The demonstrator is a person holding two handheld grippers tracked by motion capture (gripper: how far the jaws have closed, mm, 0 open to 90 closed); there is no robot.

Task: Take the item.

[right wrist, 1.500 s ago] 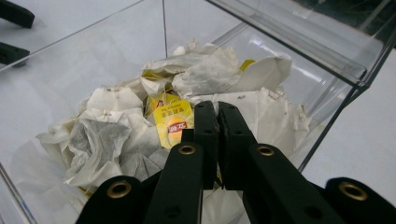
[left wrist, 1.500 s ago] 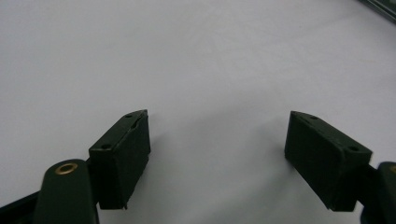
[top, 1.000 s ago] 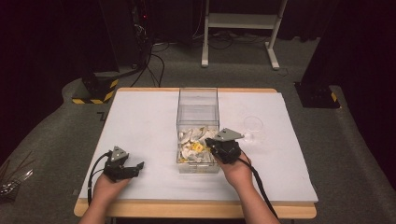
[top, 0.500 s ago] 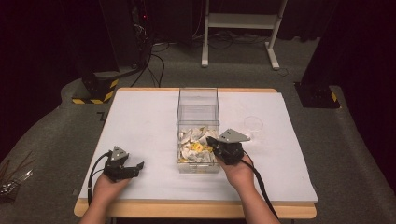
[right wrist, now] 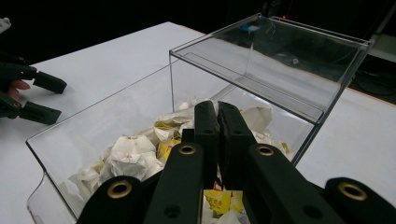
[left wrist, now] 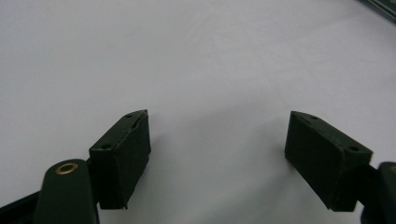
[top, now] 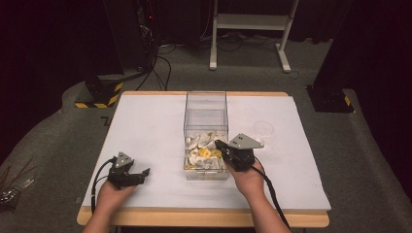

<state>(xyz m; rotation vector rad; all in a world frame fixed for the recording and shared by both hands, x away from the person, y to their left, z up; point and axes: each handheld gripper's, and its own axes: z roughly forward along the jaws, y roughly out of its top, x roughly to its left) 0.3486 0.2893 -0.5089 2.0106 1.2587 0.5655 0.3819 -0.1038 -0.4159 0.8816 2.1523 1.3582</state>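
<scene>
On the white rectangular table (top: 145, 126) stood a clear plastic box (top: 205, 104), open at the top and set near the middle. Its bottom was heaped with crumpled white and yellow paper wrappers (top: 203, 151), bunched toward the person's end. The right gripper (top: 219, 144), black with a grey three-cornered plate on top, sat at the box's near right corner, its tips reaching over the rim above the wrappers. In the right gripper view its two black jaws were pressed flat together with nothing seen between them, poised over the paper heap (right wrist: 135, 156) inside the transparent walls (right wrist: 261, 70). Whether the tips touched the paper could not be told. The left gripper (top: 142, 174) lay well apart from the box, low at the table's near left, held in the person's left hand (top: 111, 193). In the left gripper view its jaws were spread wide over bare white tabletop (left wrist: 196, 60), empty. A small clear round dish (top: 263, 128) sat on the table just right of the box.
</scene>
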